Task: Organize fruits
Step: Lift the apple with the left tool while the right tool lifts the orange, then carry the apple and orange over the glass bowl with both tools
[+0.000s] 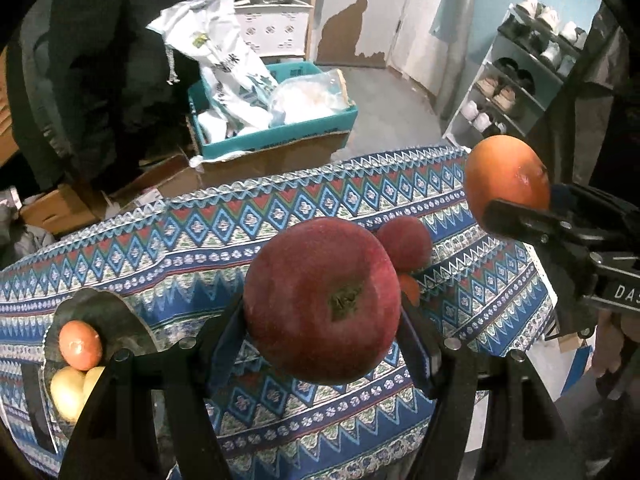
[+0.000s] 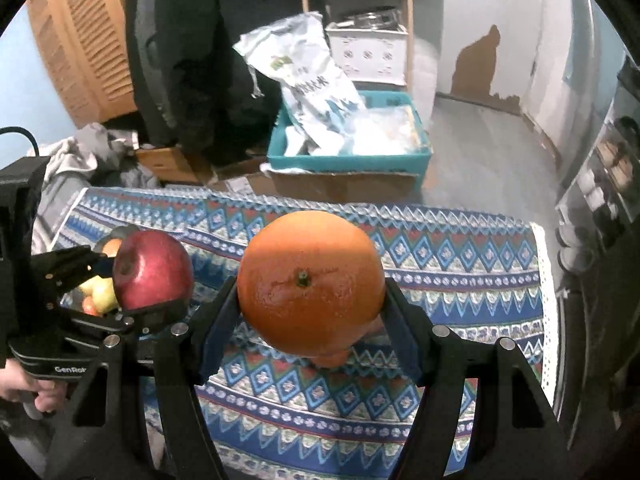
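Note:
My left gripper [image 1: 322,328] is shut on a large red apple [image 1: 320,300], held above the patterned tablecloth [image 1: 160,248]. My right gripper [image 2: 310,320] is shut on a big orange [image 2: 310,280], also lifted off the cloth. The orange [image 1: 506,174] and right gripper show at the right of the left wrist view. The apple [image 2: 152,270] and left gripper show at the left of the right wrist view. A second red fruit [image 1: 404,242] and an orange-red piece [image 1: 410,286] lie on the cloth behind the apple. A dark plate [image 1: 100,312] at the left holds an orange fruit [image 1: 80,344] and yellow fruits [image 1: 72,390].
Beyond the table's far edge stands a teal crate [image 1: 280,140] with white bags on a cardboard box. A shoe rack [image 1: 520,76] is at the right, a wooden shelf [image 1: 264,8] at the back. A person's hand [image 2: 28,388] holds the left gripper's handle.

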{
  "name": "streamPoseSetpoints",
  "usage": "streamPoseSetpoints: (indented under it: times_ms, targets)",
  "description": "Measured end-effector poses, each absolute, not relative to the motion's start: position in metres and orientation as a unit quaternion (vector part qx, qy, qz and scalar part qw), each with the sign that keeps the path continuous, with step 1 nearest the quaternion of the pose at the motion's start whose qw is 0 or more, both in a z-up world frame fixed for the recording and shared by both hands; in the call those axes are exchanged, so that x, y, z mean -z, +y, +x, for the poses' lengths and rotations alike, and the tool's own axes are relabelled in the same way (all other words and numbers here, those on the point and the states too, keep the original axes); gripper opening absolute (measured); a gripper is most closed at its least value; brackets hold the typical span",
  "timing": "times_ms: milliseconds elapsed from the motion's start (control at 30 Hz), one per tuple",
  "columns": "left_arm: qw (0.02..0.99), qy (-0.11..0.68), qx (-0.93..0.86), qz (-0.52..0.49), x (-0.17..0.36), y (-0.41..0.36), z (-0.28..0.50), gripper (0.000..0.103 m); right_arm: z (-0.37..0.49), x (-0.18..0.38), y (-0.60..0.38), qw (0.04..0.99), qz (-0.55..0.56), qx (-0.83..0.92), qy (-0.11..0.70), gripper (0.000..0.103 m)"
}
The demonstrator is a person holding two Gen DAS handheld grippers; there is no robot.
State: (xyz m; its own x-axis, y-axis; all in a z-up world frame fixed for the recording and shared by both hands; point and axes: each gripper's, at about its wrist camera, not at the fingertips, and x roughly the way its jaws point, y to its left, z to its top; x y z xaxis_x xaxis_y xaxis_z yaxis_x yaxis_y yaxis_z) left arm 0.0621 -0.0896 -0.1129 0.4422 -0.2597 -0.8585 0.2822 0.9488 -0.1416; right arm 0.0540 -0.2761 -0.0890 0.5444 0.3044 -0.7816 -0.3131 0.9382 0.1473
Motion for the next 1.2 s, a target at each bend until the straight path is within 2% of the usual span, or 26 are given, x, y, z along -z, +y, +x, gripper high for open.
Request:
streamPoseSetpoints:
  times_ms: [567, 1200]
  targets:
    - [0.861, 0.493, 0.120, -0.027, 0.095, -0.026, 0.045, 0.072, 0.055, 0.073, -0.213, 0.874, -0.020, -0.227, 0.428, 0.069]
    - [0.859, 0.505, 0.050, -0.070, 0.116, 0.064, 0.022, 0.072, 0.071, 0.076, -0.112, 0.847, -0.045, -0.298, 0.437, 0.069]
